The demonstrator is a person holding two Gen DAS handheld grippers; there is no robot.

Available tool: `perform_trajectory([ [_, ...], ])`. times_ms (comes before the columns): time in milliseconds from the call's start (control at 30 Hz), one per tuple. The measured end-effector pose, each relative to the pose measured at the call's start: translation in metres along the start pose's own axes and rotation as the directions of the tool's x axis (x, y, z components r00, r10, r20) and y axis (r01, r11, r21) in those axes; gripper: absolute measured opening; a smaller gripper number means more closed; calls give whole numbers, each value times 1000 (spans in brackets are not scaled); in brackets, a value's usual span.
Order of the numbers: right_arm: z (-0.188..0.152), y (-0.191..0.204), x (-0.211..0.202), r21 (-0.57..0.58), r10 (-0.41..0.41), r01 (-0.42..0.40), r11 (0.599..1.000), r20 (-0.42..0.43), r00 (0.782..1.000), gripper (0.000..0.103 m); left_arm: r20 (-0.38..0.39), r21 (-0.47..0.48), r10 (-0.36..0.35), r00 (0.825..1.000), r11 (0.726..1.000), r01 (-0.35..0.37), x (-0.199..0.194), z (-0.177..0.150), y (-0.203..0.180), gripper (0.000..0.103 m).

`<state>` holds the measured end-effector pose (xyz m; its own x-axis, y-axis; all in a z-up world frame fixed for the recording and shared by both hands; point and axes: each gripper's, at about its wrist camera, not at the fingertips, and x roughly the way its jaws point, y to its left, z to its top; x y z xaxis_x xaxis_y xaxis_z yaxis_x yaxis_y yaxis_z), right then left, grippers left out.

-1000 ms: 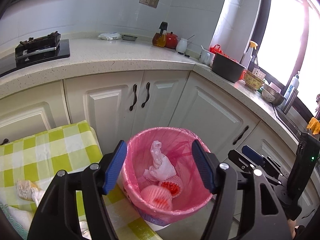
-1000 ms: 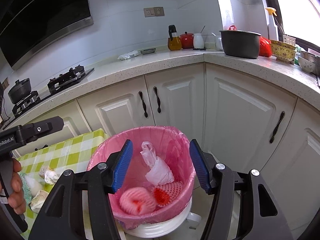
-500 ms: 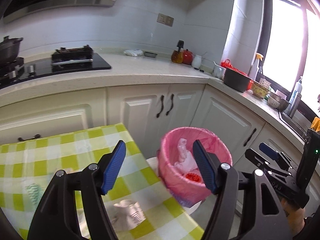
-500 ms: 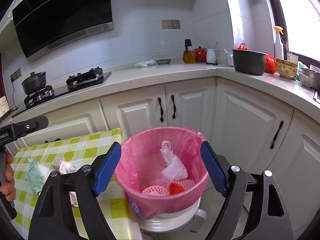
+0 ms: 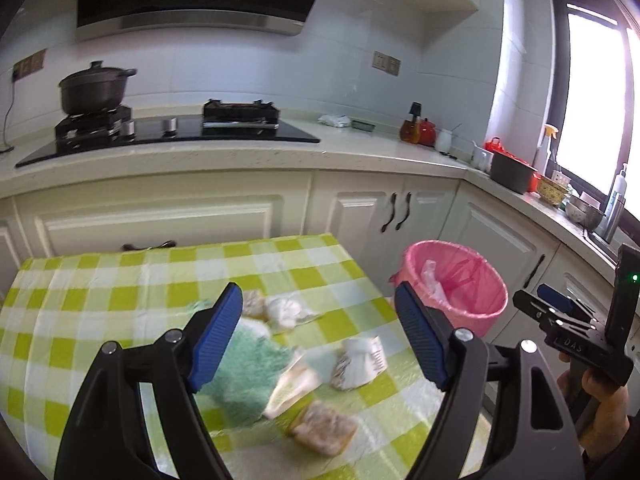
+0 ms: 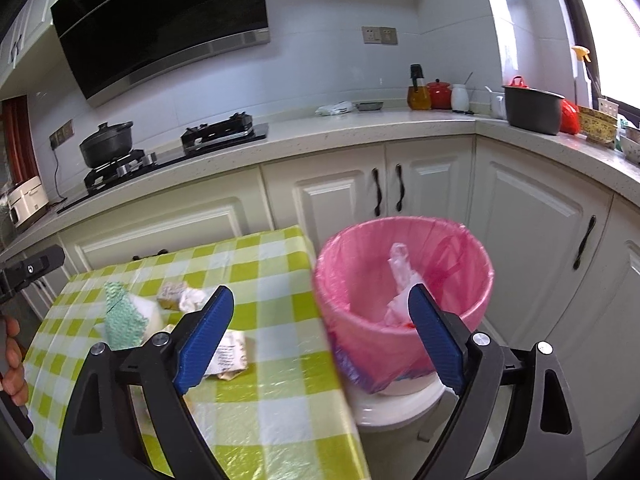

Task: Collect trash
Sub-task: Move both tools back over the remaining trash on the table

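Note:
Several pieces of trash lie on the green-checked table (image 5: 100, 300): a green mesh cloth (image 5: 244, 372), a crumpled printed paper (image 5: 362, 360), a white tissue wad (image 5: 286, 310) and a brownish wrapper (image 5: 324, 428). My left gripper (image 5: 318, 300) hangs above them, jaws opening, nothing between the pads. The pink-lined bin (image 6: 352, 320) stands off the table's right end with a white plastic bag (image 6: 401, 268) inside. My right gripper (image 6: 320, 296) hovers between table edge and bin, jaws opening and empty. The right wrist view also shows the mesh cloth (image 6: 120, 316) and paper (image 6: 230, 354).
White cabinets and a speckled counter (image 5: 240, 156) run behind, with a hob, a black pot (image 5: 94, 88) and jars. The bin sits on a white stool (image 6: 400, 404). A hand (image 5: 600, 400) holds the right gripper at the left wrist view's right edge.
Both grippers have pulled back from over the bin toward the table, the left farther. The table trash has come into view. Both pairs of jaws stand wider.

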<state>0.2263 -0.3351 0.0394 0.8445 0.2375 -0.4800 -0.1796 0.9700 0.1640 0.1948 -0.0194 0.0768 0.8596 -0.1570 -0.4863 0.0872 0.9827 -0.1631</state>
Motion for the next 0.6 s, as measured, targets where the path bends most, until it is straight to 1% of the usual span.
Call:
perform_trajectory([
  [133,-11,22,-1,-13,28,-28,1000,-13,1000,84,-13,-29,35,999,999,-36,-12,-19,27,76],
  [267,-26,47,1,-47,63,-64,997,-39,997,84,-28,-49,62,998,997,-63,-16,-34,46,76],
  [367,-37,63,4,-60,93,-97,993,-64,994,84,-42,-58,82,996,995,-84,-16,-44,58,75],
  [600,-56,99,16,-93,143,-154,984,-119,983,84,-81,-93,101,992,990,-108,-11,-62,85,75],
])
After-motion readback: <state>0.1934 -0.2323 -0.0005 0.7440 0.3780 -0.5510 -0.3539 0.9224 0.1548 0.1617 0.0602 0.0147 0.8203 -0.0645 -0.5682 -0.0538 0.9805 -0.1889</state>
